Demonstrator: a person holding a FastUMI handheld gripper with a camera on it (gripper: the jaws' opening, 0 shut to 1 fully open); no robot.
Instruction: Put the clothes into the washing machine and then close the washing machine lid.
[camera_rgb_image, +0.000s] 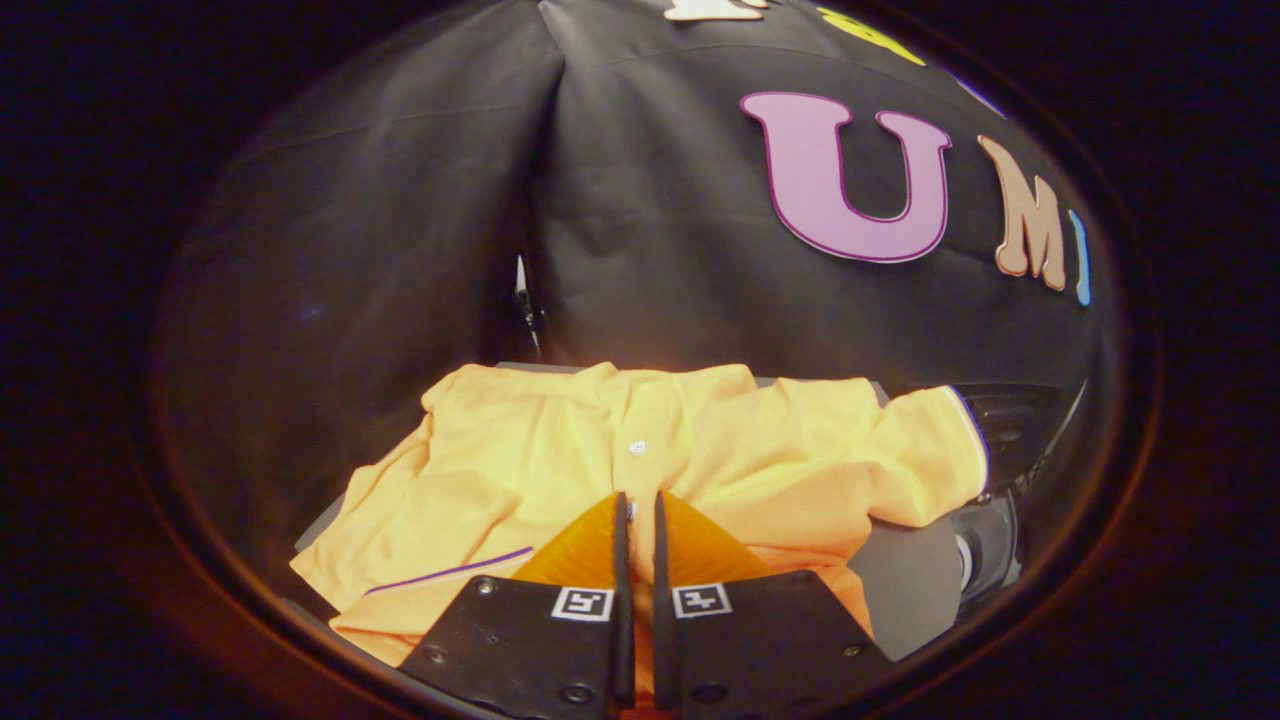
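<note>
I have the tongs (640, 497) low over the counter (905, 585), and their two fingers stand almost together, with only a thin slit between them. Their tips sit right at the front of a yellow-orange shirt (520, 460), near its button line, but I cannot tell whether any cloth is pinched in that slit or whether the tips merely rest on it. The shirt lies spread and rumpled across the grey counter, running out to both sides of the fingers and beyond them toward the black cloth wall (400, 250) of the booth. A small white button (637, 447) shows just ahead of the fingertips. One sleeve (925, 455) reaches off to the right, its cuff edged with a dark and white stripe, and a thin purple line (450, 572) crosses the fabric on the left of the fingers. Past that right sleeve, at the far side of the counter, I make out a dark rounded machine (1005, 470), too dim and curved here for me to say whether its lid is up or down.
</note>
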